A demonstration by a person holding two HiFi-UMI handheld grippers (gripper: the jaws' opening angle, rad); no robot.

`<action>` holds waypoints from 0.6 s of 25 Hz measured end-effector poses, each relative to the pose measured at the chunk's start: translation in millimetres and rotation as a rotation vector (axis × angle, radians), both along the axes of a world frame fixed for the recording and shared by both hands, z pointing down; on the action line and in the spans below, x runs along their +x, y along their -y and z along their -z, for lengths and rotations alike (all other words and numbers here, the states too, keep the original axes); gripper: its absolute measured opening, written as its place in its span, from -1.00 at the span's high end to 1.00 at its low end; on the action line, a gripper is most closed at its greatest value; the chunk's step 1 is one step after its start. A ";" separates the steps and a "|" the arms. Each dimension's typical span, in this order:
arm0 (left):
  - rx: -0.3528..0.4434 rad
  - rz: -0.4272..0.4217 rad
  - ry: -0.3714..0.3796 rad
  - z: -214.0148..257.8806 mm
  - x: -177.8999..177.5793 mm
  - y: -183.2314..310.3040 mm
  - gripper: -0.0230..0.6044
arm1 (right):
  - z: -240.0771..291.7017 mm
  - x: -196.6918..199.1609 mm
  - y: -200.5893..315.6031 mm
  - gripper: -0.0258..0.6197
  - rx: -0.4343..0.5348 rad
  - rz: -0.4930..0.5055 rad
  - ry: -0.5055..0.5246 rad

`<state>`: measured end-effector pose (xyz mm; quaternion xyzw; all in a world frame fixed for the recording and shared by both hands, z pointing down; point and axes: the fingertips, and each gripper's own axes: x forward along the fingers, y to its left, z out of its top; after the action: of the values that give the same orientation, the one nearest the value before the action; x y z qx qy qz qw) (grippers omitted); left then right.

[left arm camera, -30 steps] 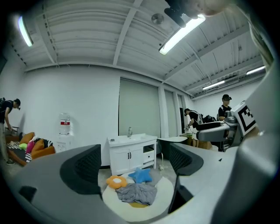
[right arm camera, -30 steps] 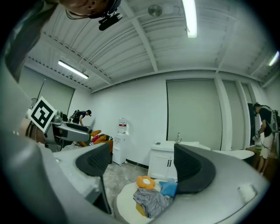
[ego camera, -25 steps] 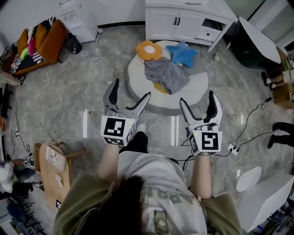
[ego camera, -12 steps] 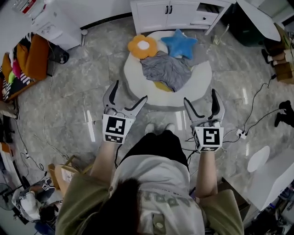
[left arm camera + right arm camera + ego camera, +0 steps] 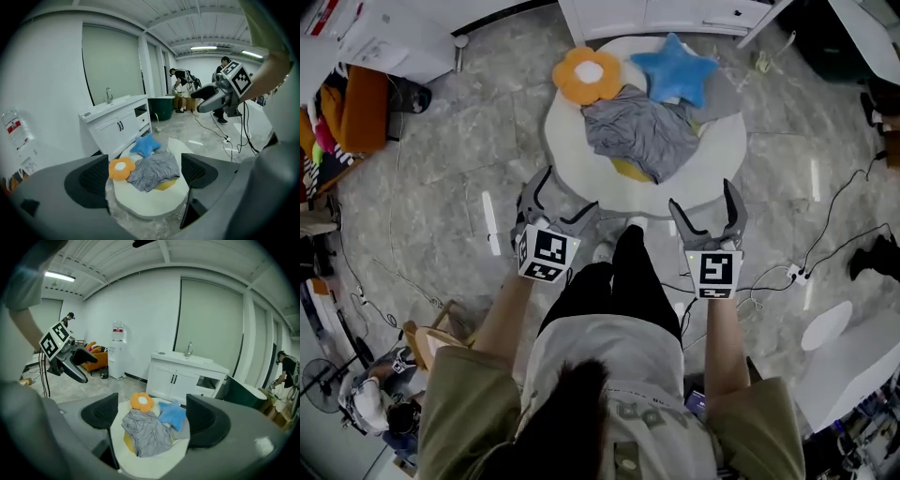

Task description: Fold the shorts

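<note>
The person's forearms reach forward over the grey marble floor (image 5: 459, 169), a gripper in each hand, with a black-clad leg (image 5: 628, 272) stepping out between them. The left gripper (image 5: 567, 192) hangs at the near edge of a round white mat (image 5: 712, 159), its jaws spread wide with nothing in them. The right gripper (image 5: 703, 197) is level with it at the same edge, its jaws also wide apart and empty. On the middle of the mat the grey shorts (image 5: 639, 136) lie in a crumpled heap, untouched, partly covering a yellow thing (image 5: 628, 171). Beyond them and touching the heap sit an orange flower cushion (image 5: 587, 75) on the left and a blue star cushion (image 5: 675, 73) on the right. A white cabinet (image 5: 675, 14) stands behind the mat.
</note>
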<state>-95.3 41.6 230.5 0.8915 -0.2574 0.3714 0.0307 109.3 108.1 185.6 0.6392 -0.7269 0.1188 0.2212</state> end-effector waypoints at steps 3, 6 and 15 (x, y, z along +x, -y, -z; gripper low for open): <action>0.013 -0.011 0.032 -31.5 17.0 18.2 -0.56 | -45.6 2.7 15.1 -0.47 -0.061 0.054 0.000; -0.007 -0.055 0.086 -77.1 31.0 33.4 -0.56 | -101.5 1.2 26.6 -0.47 -0.130 0.089 -0.018; -0.189 -0.209 0.217 -255.5 47.1 51.7 -0.56 | -292.4 -14.5 30.7 -0.46 -0.355 0.089 -0.007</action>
<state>-48.3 -10.1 485.9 0.8613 -0.1290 0.4891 0.0477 94.8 77.4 478.0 0.5575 -0.7214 0.2334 0.3381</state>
